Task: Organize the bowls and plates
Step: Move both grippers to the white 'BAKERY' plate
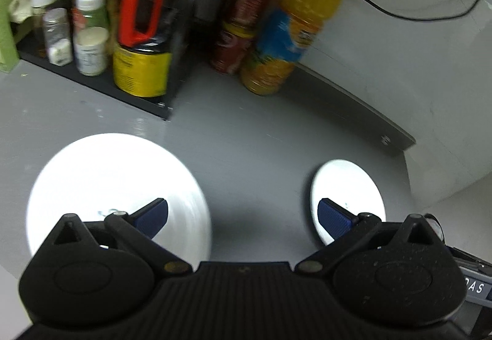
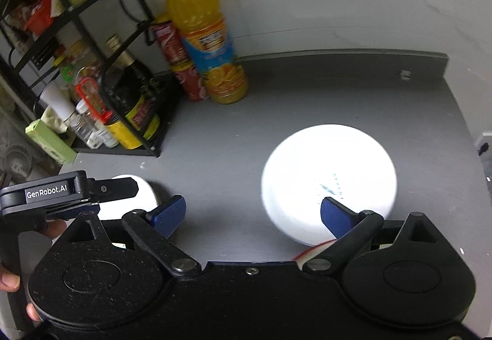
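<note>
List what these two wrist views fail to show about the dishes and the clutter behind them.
- Left wrist view: the larger white dish is blown out by glare; plate or bowl, and its depth, cannot be told. The left gripper covers its near edge.
- Right wrist view: the white dish is overexposed; its blue mark is unreadable.
- Right wrist view: the left gripper hides most of the other white dish.
- Both views: motion blur makes the orange bottle label unreadable.

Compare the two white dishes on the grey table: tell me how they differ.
In the left wrist view, the left dish looks much bigger across than the right dish. The left dish lies nearer the black rack; the right dish lies nearer the table's right edge. Both are round, white, glare-washed, flat on the table, and ungripped: the left gripper hovers open between them.
</note>
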`<state>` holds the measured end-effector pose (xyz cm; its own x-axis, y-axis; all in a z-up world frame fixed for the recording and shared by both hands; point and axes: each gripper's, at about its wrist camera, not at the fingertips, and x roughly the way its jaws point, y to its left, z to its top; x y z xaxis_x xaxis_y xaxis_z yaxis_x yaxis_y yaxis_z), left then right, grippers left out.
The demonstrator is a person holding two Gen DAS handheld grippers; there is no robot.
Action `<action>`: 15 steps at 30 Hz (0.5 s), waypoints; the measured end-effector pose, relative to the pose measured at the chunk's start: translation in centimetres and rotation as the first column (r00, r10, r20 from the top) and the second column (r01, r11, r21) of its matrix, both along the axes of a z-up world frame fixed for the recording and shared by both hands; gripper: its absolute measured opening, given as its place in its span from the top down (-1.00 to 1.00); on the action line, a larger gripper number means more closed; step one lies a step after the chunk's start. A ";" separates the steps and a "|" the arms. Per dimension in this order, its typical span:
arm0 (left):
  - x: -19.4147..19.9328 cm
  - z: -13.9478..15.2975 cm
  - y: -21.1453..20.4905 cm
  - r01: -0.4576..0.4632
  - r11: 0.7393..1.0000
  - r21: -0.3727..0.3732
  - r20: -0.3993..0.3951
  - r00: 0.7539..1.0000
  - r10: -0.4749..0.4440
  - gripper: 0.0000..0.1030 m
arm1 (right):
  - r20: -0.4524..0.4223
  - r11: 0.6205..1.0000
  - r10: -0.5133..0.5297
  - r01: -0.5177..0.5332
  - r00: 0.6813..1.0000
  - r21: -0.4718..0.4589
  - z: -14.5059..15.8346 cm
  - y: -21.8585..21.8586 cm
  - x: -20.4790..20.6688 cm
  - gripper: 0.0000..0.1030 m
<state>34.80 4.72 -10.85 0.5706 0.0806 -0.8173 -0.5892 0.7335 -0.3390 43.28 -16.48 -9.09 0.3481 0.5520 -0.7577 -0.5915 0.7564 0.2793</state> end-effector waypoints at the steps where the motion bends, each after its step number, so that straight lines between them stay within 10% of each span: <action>1: 0.5 0.1 -0.3 0.019 1.000 -0.003 0.002 1.000 -0.019 -0.99 | -0.004 1.000 -0.009 0.009 1.000 0.004 0.0 -0.4 0.2 -0.84; 15: 6.0 -0.5 -3.2 0.169 0.986 -0.008 -0.053 0.984 -0.170 -0.99 | -0.040 0.988 -0.155 0.155 0.987 -0.009 -1.3 -4.9 3.3 -0.84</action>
<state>40.79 1.51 -11.31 0.5312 -0.0164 -0.8471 -0.4737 0.8232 -0.3130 46.54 -21.34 -10.37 0.3978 0.4891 -0.7762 -0.4553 0.8397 0.2958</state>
